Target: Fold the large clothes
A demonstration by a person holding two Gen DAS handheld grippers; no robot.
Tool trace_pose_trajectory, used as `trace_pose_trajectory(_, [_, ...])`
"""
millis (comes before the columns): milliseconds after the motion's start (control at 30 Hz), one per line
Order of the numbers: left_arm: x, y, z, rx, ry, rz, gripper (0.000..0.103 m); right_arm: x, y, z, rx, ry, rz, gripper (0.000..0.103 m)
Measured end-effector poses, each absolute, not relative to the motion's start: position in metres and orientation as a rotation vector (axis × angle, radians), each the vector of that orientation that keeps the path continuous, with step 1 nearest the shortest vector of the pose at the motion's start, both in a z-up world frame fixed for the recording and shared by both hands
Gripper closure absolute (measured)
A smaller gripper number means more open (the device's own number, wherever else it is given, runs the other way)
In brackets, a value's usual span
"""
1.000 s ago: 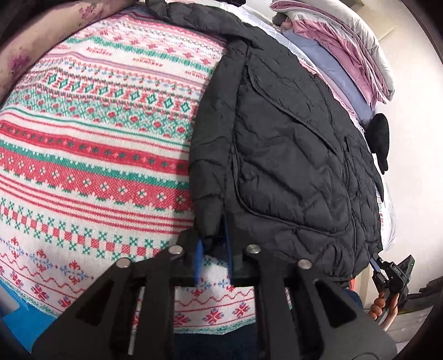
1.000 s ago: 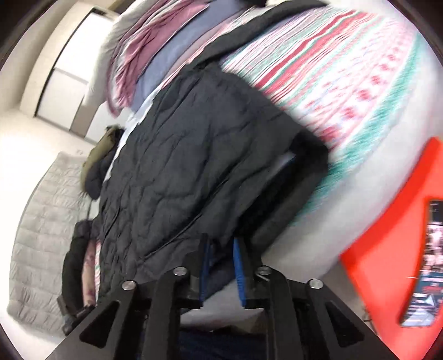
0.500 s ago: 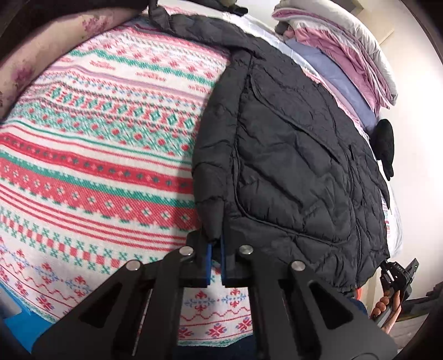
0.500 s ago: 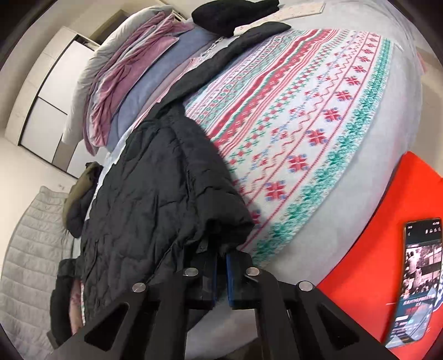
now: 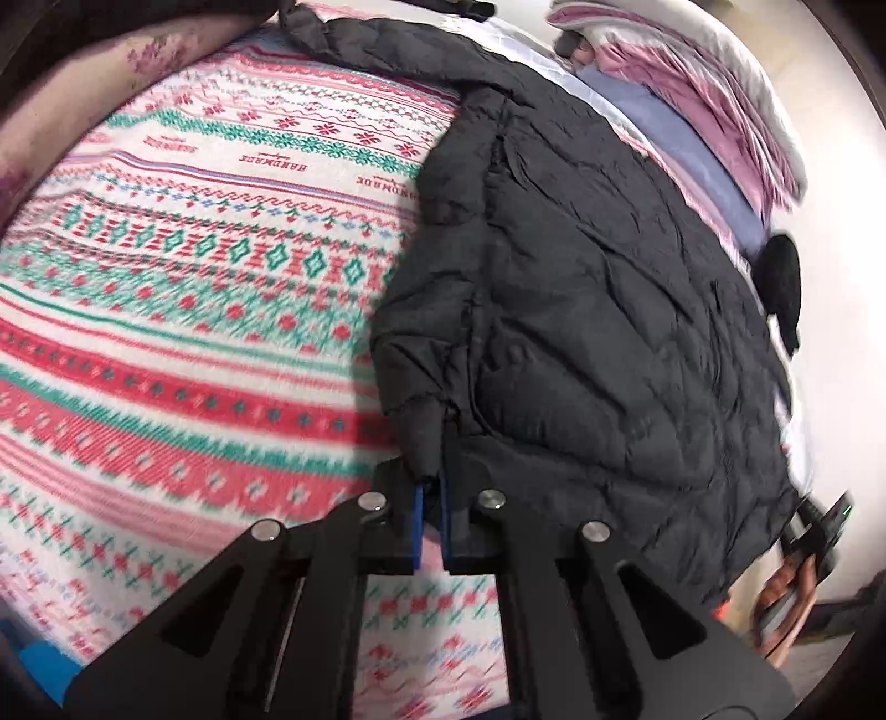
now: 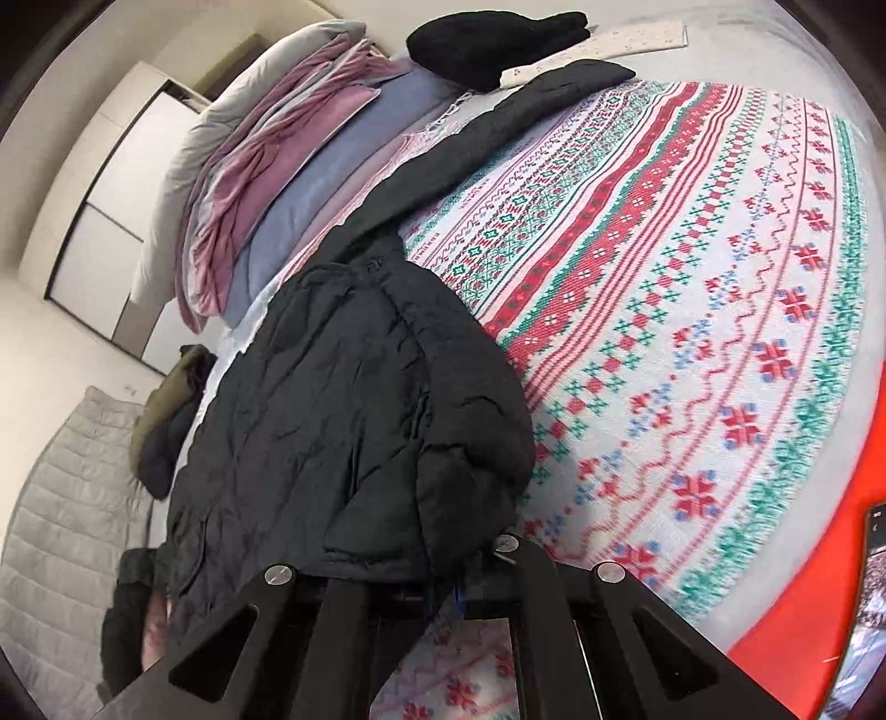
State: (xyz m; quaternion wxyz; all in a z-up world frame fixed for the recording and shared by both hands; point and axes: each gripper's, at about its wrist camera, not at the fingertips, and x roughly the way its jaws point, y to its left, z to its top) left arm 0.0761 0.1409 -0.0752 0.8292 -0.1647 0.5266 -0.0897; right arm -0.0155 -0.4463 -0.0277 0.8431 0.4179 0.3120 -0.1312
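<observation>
Jacket (image 5: 598, 310) first: in the left wrist view we've got a black quilted puffer lying across a bed covered by a knit-pattern blanket (image 5: 210, 288) in red, green and white. It takes up the right half of the view, body spread flat, one sleeve running away toward the top left. Our left gripper (image 5: 431, 487) has its blue pads pinched together on the cuff end of the nearer sleeve, so that claw is narrow and holding fabric. Far right, low down, we can just make out the right gripper (image 5: 814, 526) at the jacket's bottom corner, with a hand (image 5: 786, 592) behind it (blurry, so no telling its jaws from here). Up top right sits a stack of folded bedding (image 5: 692, 105) in pink, lilac and grey, and a small dark item (image 5: 781, 282) hangs off the bed edge.

Right wrist view now. Same jacket (image 6: 332, 421), seen from the other side, bunched up and draped right over our right gripper (image 6: 443, 587). The fabric hides the fingertips, but the jaws are drawn fully together with the hem folded down between them, so we'd call it clamped on the jacket. Blanket (image 6: 692, 310) fills the right side, and the far sleeve stretches toward the top. There's a phone (image 6: 864, 598) on something bright red (image 6: 803, 581) at the lower right, a black folded garment (image 6: 487, 39) at the top, the bedding stack (image 6: 288, 144) upper left, and a grey quilted mat (image 6: 61, 526) on the floor.
</observation>
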Motion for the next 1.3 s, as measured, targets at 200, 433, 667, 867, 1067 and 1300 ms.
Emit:
trace_pose_trajectory(200, [0.058,0.154,-0.068,-0.378,1.127,-0.197,0.093,-0.053,-0.463,-0.040,0.972,0.712,-0.330,0.095])
trace_pose_trajectory(433, [0.043,0.151,-0.014,-0.428,1.042,-0.223,0.071,-0.065,-0.456,0.024,0.824,0.636,-0.433,0.064])
trace_pose_trajectory(667, [0.048,0.055,0.024,-0.303,1.047,-0.412,0.047,-0.005,-0.382,0.069,0.667,0.665,-0.246,0.048])
trace_pose_trajectory(867, [0.066,-0.057,-0.019,-0.163,1.149,-0.468,0.034,0.053,-0.354,0.074,0.745,0.735,-0.101,0.045])
trace_pose_trajectory(1067, [0.050,-0.108,-0.077,0.067,1.168,-0.436,0.034,0.113,-0.333,0.038,0.880,0.912,0.025,0.045])
trace_pose_trajectory(1300, [0.068,-0.082,-0.062,-0.118,1.307,-0.446,0.034,0.109,-0.373,0.036,1.011,0.838,-0.067,0.044])
